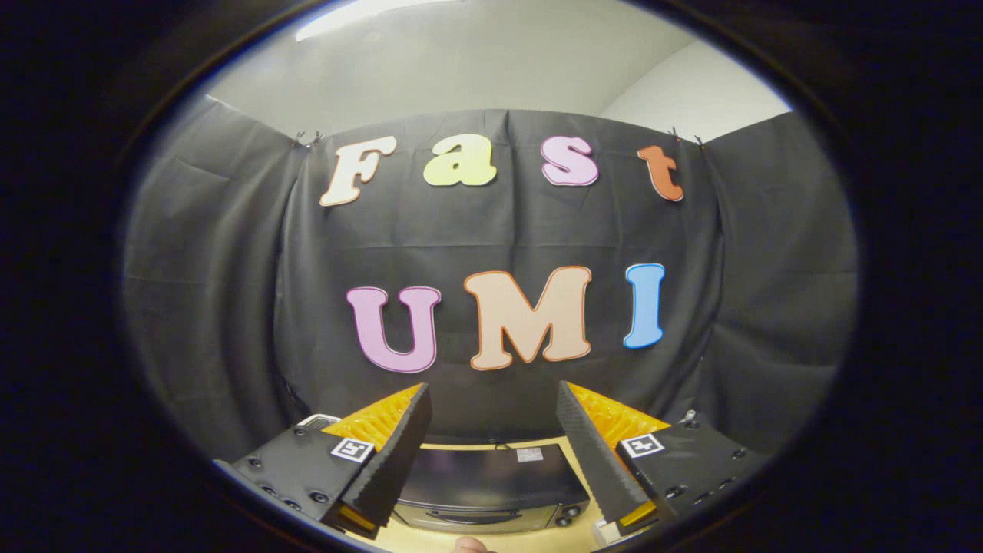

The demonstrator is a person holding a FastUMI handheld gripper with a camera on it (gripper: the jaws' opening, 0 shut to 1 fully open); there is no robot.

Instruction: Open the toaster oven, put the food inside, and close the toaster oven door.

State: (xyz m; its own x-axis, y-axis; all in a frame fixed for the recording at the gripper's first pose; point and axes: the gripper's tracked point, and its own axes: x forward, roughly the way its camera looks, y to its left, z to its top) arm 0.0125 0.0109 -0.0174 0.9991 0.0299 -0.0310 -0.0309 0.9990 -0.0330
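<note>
- The tool (491, 449) is held high above the surface (503, 540) and pitched so that its view runs mostly level toward the black cloth wall (491, 246) of the booth, with the surface low beneath the fingers.
- The two fingers (399, 453) stand wide apart, with a broad gap between their ribbed black pads. Nothing lies between the pads and neither pad touches anything.
- Each finger carries an orange backing on its outer face and a black mounting block with a small square marker near its base.
- The left finger leans inward to the right and the right finger leans inward to the left, so their tips are nearer each other than their bases.
- The toaster oven (491, 484) stands on the light wooden surface, below and beyond the fingers, and shows in the gap between them.
- The oven's dark top and the upper part of its front face show. A long handle runs across the front and two round knobs sit at the right end. The door appears shut.
- A small pale label lies on the oven's top, toward its rear right.
- A small rounded pinkish shape (470, 544) shows just in front of the oven on the near side of the surface; what it is cannot be told.
</note>
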